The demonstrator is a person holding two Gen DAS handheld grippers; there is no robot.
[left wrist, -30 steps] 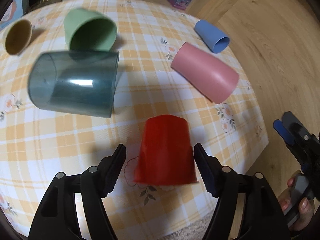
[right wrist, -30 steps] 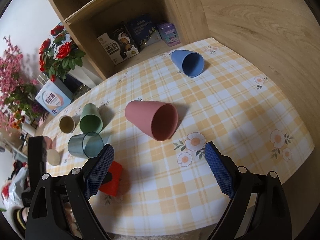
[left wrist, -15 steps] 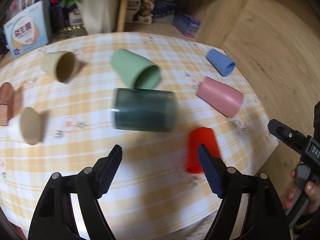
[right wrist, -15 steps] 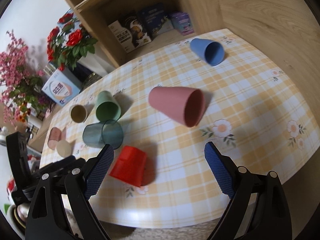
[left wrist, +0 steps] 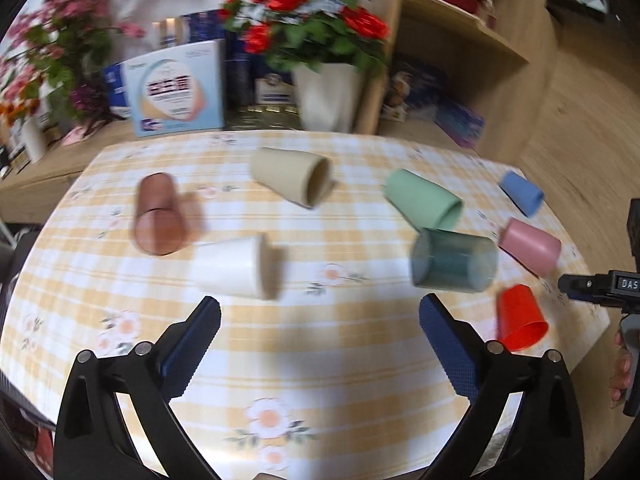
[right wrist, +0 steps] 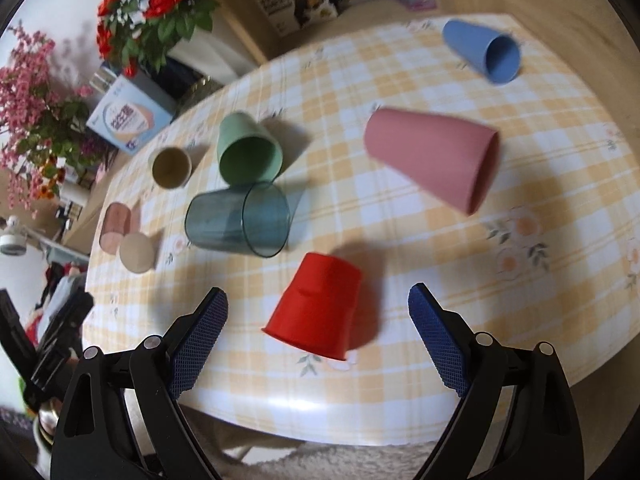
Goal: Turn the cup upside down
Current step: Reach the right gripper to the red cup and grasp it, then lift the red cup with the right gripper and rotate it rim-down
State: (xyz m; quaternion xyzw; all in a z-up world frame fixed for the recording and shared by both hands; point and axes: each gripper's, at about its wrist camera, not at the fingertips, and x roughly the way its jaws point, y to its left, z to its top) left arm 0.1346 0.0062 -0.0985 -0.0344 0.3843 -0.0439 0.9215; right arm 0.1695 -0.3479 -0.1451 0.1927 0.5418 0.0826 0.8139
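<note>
A red cup stands upside down near the table's front edge; it also shows at the right of the left wrist view. My right gripper is open and empty, just in front of the red cup. My left gripper is open and empty over the table's front middle, apart from every cup. On their sides lie a clear teal cup, a green cup, a pink cup, a blue cup, a beige cup, a white cup and a clear brown cup.
The cups sit on a table with a yellow checked cloth. Behind the table are a potted red flower plant, a blue box, pink flowers and a wooden shelf unit holding books.
My left gripper let go of the red cup, pulled back and swung left. The red cup stays upside down. The right gripper moved closer to it.
</note>
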